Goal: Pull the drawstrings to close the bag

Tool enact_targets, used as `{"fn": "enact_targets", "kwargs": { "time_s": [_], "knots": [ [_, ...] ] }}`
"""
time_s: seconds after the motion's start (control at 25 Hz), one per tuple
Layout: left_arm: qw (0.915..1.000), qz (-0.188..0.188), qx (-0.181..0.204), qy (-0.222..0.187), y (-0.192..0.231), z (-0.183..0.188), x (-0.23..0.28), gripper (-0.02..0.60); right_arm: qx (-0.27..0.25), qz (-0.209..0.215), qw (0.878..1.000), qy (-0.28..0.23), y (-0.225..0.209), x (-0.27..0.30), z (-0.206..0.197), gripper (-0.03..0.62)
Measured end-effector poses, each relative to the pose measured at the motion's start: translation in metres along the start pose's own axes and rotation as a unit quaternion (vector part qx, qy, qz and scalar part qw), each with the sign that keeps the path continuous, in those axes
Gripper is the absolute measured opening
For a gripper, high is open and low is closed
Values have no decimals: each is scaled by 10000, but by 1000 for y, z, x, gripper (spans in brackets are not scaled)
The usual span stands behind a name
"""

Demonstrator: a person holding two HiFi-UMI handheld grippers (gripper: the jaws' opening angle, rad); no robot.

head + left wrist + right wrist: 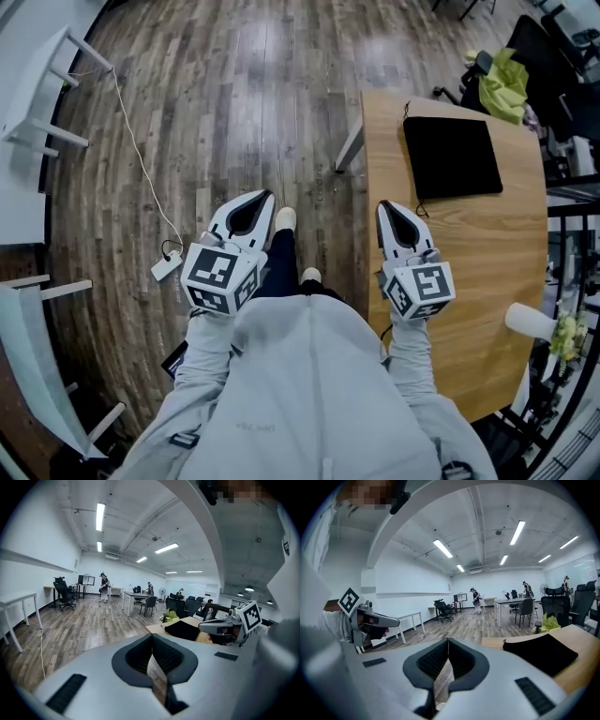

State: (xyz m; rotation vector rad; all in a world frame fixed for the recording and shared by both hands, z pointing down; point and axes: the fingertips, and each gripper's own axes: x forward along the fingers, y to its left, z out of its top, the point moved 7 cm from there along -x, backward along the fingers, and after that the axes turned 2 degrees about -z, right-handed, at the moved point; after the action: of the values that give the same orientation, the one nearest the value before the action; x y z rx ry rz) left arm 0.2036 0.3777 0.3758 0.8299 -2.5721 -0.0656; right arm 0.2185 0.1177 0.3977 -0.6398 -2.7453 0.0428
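A flat black bag (452, 157) lies on the far part of the wooden table (506, 272); thin cords show at its near and far left corners. My right gripper (389, 208) is shut and holds nothing. It hovers over the table's left edge, just short of the bag's near-left corner. My left gripper (253, 208) is also shut and holds nothing, out over the wood floor left of the table. The left gripper view has the bag (182, 630) ahead to the right, beyond the shut left gripper (152, 639). In the right gripper view the bag (543, 653) lies right of the shut right gripper (447, 641).
A white table (28, 112) stands at the far left, and a cable runs from it to a power adapter (167, 265) on the floor. A yellow-green cloth (506, 84) lies on a chair behind the table. A white object (530, 322) rests near the table's right edge.
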Motion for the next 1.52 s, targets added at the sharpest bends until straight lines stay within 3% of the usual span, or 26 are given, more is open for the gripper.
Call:
{"fn": "enact_targets", "kwargs": {
  "time_s": [0.4, 0.76, 1.04, 1.28, 1.52],
  "knots": [
    [9990, -333, 237, -201, 92, 79, 78, 26, -125, -486, 9987, -104, -29, 100, 60, 23],
    [9956, -856, 368, 97, 135, 100, 132, 26, 128, -1288, 9916, 63, -45, 129, 64, 23],
    [9879, -1382, 539, 446, 127, 106, 183, 26, 429, -1821, 9819, 300, -75, 129, 56, 23],
    [9790, -1815, 778, 505, 106, 127, 243, 26, 626, -2317, 9703, 287, -120, 126, 55, 23],
    [9601, -2473, 1209, 486, 65, 171, 322, 26, 908, -2955, 9509, 155, -179, 112, 60, 23]
  ]
}}
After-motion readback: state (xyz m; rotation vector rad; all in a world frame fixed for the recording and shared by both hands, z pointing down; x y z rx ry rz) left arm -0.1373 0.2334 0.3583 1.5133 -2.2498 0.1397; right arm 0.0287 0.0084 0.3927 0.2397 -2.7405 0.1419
